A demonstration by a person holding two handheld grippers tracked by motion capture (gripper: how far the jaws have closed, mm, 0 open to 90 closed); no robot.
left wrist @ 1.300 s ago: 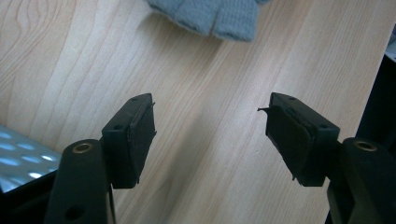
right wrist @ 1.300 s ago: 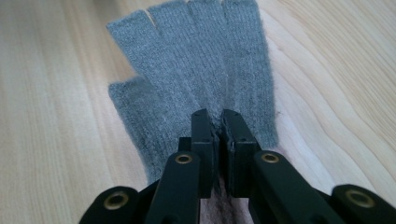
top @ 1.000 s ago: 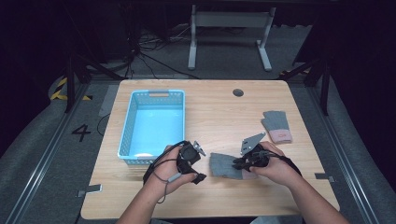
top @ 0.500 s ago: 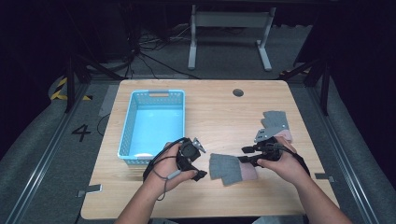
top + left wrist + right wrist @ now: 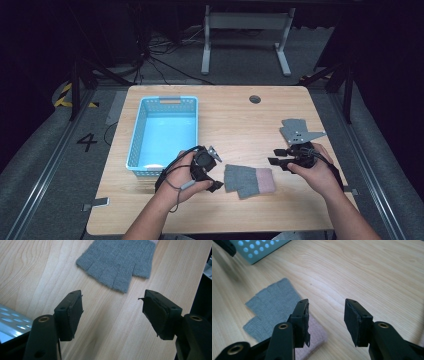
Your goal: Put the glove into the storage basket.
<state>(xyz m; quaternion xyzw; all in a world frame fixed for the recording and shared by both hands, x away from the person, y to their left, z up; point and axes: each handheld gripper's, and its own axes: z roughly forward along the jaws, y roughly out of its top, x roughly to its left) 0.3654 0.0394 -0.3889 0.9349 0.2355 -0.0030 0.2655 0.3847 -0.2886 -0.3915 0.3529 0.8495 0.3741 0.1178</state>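
Note:
A grey fingerless glove with a pink cuff (image 5: 248,180) lies flat near the table's front edge, between my two grippers. My left gripper (image 5: 212,179) sits just left of the glove's finger end, open with nothing between its jaws. From the left gripper view the glove (image 5: 119,262) lies ahead of my open left gripper (image 5: 111,307). My right gripper (image 5: 276,157) hovers right of the cuff, open and empty. In the right gripper view the glove (image 5: 272,307) lies to the left of my open right gripper (image 5: 327,316). A second grey glove (image 5: 291,128) lies behind my right hand.
A light blue plastic basket (image 5: 165,135) stands on the left half of the wooden table (image 5: 235,115), close to my left hand; its perforated wall (image 5: 259,248) shows in the right gripper view. A round cable hole (image 5: 255,99) sits near the back edge.
My right gripper has let go of the glove and drawn back to the right. The glove now lies flat on the table. My left gripper has barely moved.

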